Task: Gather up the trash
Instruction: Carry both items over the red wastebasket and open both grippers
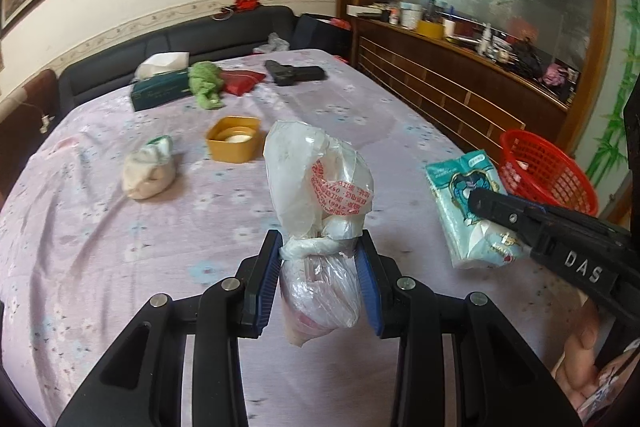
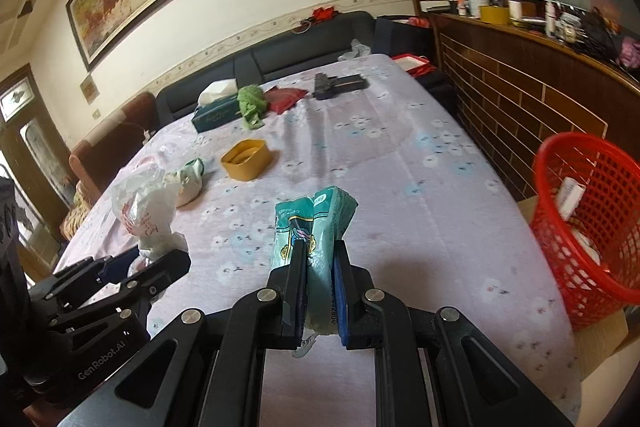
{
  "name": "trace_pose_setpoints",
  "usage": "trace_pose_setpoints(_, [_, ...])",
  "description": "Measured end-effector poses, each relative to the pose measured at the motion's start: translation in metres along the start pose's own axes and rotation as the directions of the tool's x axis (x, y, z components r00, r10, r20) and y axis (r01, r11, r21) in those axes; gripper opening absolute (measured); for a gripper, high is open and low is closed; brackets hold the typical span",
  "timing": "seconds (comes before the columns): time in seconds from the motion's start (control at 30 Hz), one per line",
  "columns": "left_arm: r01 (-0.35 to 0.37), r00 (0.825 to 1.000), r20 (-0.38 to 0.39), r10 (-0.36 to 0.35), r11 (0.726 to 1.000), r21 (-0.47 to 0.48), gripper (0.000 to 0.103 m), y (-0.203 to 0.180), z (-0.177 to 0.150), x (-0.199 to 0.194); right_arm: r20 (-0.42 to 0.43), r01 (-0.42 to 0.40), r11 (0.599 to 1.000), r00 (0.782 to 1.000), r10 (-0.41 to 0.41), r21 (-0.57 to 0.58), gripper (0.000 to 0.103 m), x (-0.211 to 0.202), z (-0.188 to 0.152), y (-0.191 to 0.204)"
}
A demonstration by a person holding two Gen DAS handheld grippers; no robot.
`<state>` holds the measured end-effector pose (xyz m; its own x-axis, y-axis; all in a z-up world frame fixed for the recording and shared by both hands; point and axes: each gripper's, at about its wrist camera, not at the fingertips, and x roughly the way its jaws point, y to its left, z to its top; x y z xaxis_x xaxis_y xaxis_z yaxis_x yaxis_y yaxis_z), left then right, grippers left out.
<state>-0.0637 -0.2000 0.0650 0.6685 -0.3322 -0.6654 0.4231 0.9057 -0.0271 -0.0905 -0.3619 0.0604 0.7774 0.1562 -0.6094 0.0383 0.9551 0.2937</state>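
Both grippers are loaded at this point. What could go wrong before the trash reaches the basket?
1. The left gripper pinches the white plastic bag only at its twisted neck; the thin film may slip out.
2. The right gripper holds the teal tissue pack by its lower part, so the pack may tilt or slide free.
3. The red basket sits past the table edge; a short drop would land on the tablecloth.

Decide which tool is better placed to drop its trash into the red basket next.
Right. The right tool holds the tissue pack beside the red basket; the left tool, gripping the plastic bag, is farther away.
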Motion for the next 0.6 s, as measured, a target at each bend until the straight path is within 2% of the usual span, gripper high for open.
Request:
trace_pose_setpoints(0.13, [0.044,0.999,-0.013,-0.043,0.998,0.049,0.035,-0.030,0.009,0.004,0.031,0.009,0.998,0.999,-0.011,0.054,0.013,-0.021,0.001,-0.029])
trace_pose_setpoints(0.33, [0.144,0.989,-0.041,-0.140,0.984,0.107,0.035,-0.083,0.030,0.010,0.117,0.068,0.983,0.989,-0.088,0.168,0.013,-0.067,0.010,-0.093])
trace_pose_setpoints(0.47, [0.235,0.972,-0.064,-0.228,0.962,0.141,0.035,-0.125,0.049,0.016,0.161,0.160,0.958,0.966,-0.202,0.237,0.014,-0.096,0.018,-0.137])
trace_pose_setpoints(0.6, [0.320,0.946,-0.100,-0.307,0.934,0.160,0.035,-0.166,0.067,0.030,0.168,0.218,0.926,0.946,-0.279,0.309,0.014,-0.113,0.027,-0.182])
